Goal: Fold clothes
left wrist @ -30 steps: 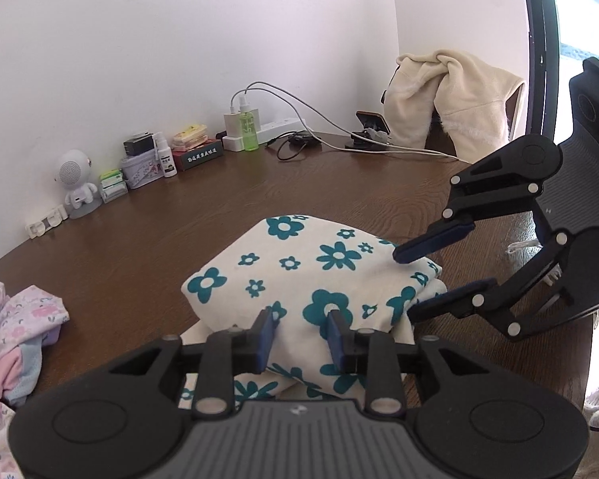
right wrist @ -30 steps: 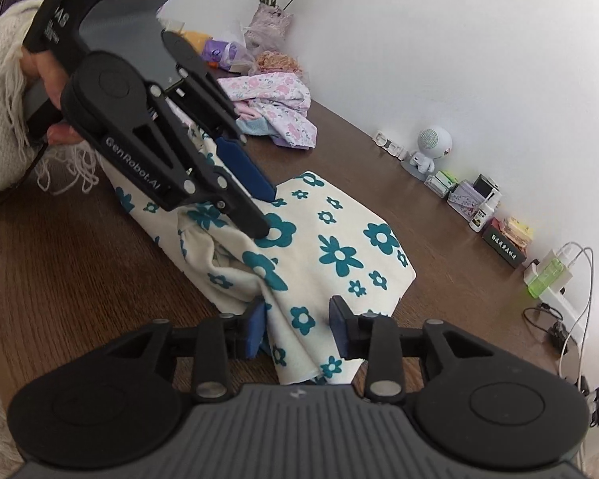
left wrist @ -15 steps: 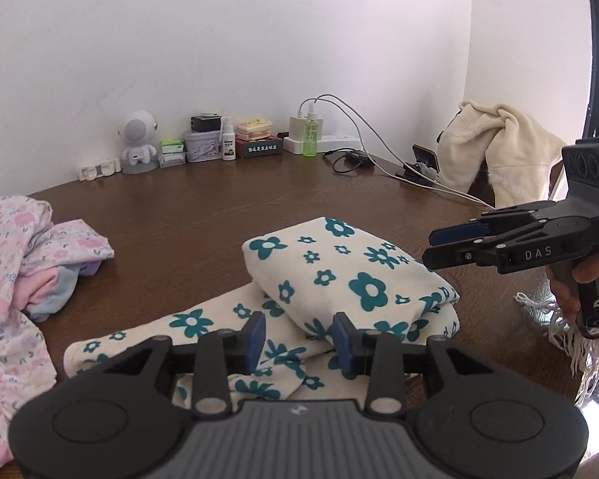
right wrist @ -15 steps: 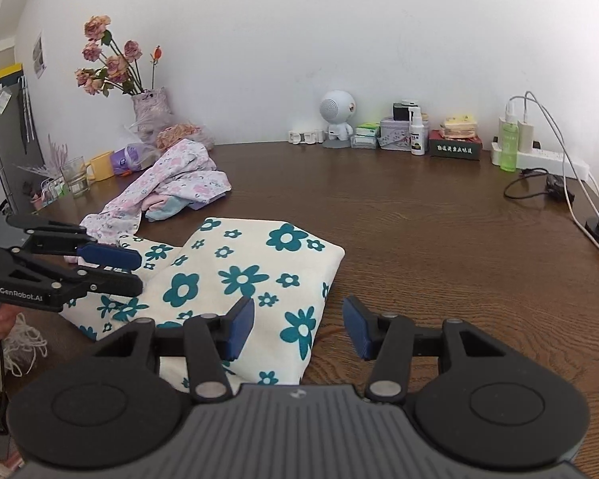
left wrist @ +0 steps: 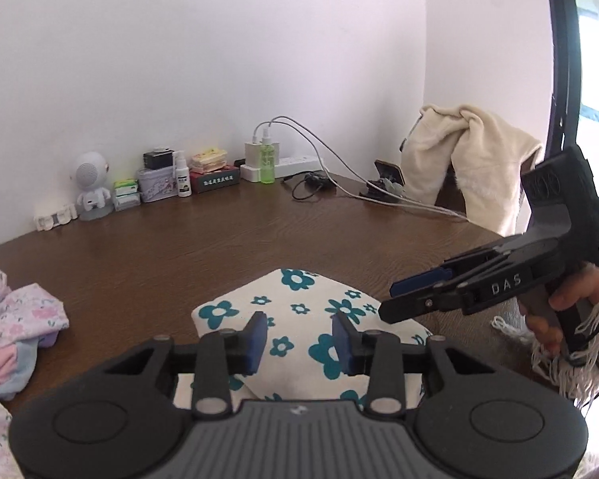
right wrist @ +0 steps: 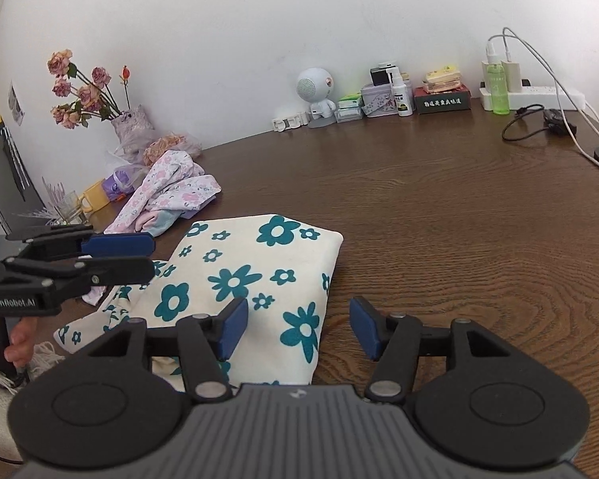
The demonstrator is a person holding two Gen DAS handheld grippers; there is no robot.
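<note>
A cream cloth with teal flowers (right wrist: 255,275) lies folded on the brown table (right wrist: 459,207); it also shows in the left wrist view (left wrist: 299,311). My left gripper (left wrist: 299,339) is open and empty above the cloth's near edge; it shows from the side in the right wrist view (right wrist: 147,255). My right gripper (right wrist: 297,327) is open and empty over the cloth's right edge; it shows in the left wrist view (left wrist: 395,299) above the cloth's right side.
A crumpled pink floral garment (right wrist: 171,191) lies at the left, also in the left wrist view (left wrist: 8,327). A vase of dried flowers (right wrist: 131,127), a yellow cup (right wrist: 94,199), a small robot figure (right wrist: 317,95), boxes, a green bottle (right wrist: 497,88), a power strip with cables (right wrist: 539,95) line the wall. A cream towel (left wrist: 471,167) hangs at the right.
Both grippers have let go of the floral cloth and drawn back and up from it. The right gripper's jaws have opened wider. The cloth now lies folded on the table.
</note>
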